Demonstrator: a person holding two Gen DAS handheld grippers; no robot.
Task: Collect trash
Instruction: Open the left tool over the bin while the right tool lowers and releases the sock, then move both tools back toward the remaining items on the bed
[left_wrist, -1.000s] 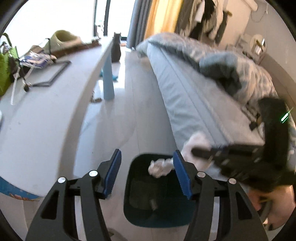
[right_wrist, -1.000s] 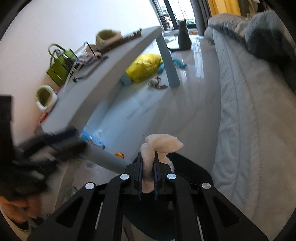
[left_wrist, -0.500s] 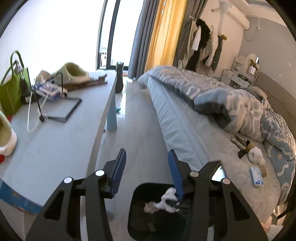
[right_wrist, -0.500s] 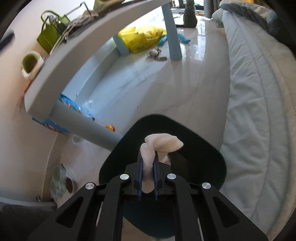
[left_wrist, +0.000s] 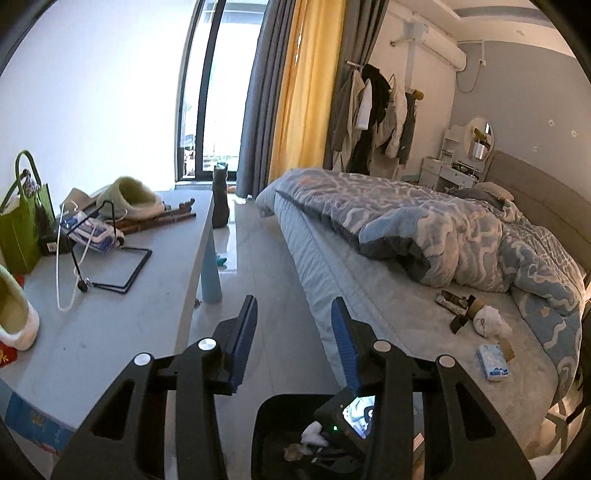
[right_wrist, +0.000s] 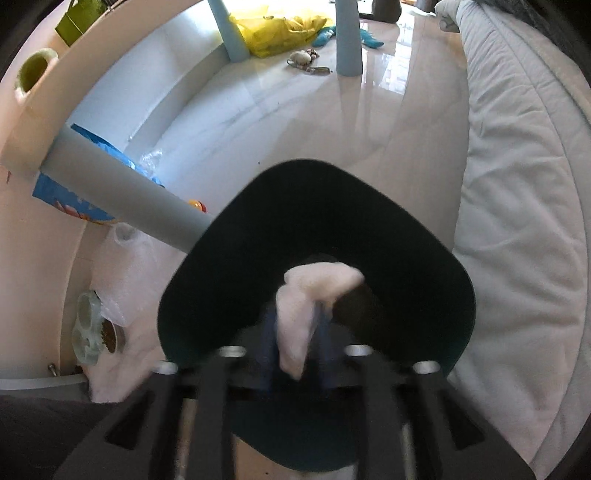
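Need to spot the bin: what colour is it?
Dark teal bin, seen best from the right wrist.

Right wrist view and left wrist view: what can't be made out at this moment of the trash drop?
- Right wrist view: right gripper is motion-blurred; its jaws have just been opening, and whether the pads touch the tissue between them is unclear.
- Right wrist view: bin floor is dark.
- Left wrist view: bin contents are mostly hidden by the right gripper's body.
- Left wrist view: small litter on the bed is too small to identify.

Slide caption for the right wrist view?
Right tool, jaws just opened, releasing a white tissue over the dark bin.
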